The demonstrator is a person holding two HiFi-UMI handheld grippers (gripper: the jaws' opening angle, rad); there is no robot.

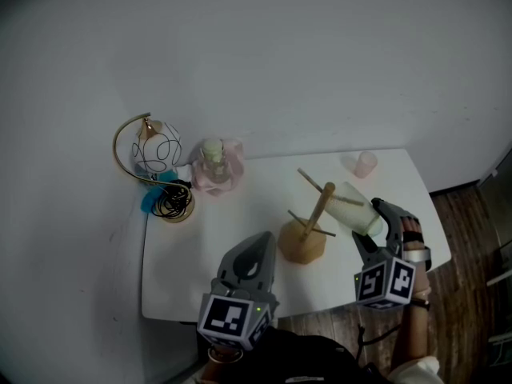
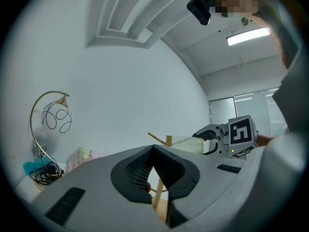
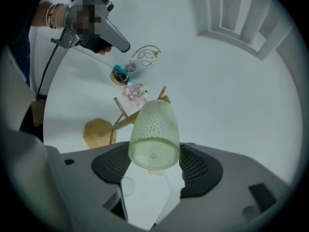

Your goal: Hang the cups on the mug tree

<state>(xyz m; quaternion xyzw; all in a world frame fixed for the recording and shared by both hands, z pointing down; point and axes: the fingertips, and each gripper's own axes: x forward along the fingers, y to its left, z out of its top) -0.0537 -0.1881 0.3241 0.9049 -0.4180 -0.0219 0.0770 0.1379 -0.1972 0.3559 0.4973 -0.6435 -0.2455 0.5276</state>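
Green cup (image 3: pixel 153 134) clamped wide in right tongs (image 3: pixel 155 151), beside tree (image 1: pixel 308 230); next, mouth eased over a peg (image 1: pixel 310 180). Left tongs (image 1: pixel 254 250) shut, empty, at bench (image 1: pixel 208 238) front edge.

Office-like room: white table (image 1: pixel 240 238) against a bare wall (image 1: pixel 280 62), wood-look floor (image 1: pixel 472 214), ceiling strip light (image 2: pixel 247 36), glazed doors (image 2: pixel 223 111).

White table (image 1: pixel 200 250), white wall (image 1: pixel 280 54), wood floor (image 1: pixel 470 214)
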